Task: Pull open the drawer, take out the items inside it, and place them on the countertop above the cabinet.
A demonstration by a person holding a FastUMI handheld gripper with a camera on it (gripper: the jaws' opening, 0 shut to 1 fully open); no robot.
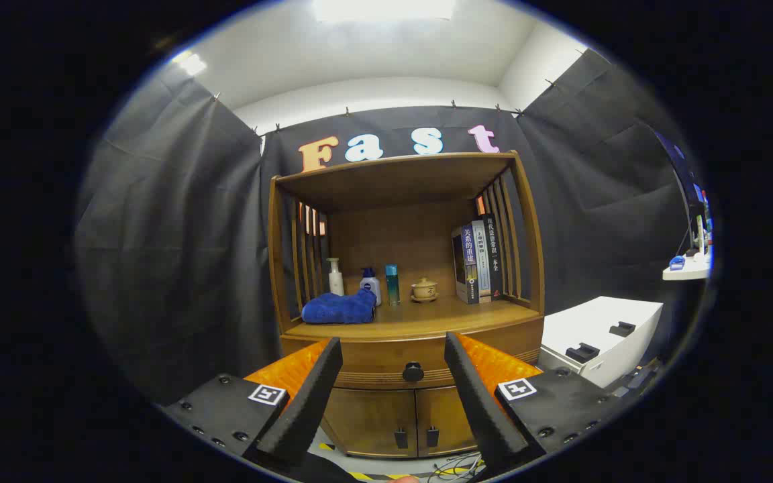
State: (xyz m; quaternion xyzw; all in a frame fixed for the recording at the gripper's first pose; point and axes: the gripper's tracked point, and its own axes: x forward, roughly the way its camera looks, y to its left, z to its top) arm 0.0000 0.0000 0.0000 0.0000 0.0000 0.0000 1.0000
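Gripper view: a wooden cabinet (406,268) is faced head-on, its drawer (413,362) shut, the round dark knob (413,371) seen between and beyond the fingertips. The gripper (393,349) is held spread wide, nothing gripped, well apart from the drawer front. On the countertop (427,316) are laid a blue towel (338,308), three bottles (366,282), a small lidded pot (424,289) and upright books (477,258). Two lower doors (396,419) are closed. A white box (598,335) is seen beside the cabinet.

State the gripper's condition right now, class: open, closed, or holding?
Gripper: open, fingers spread and holding nothing; the drawer knob sits beyond them, untouched.
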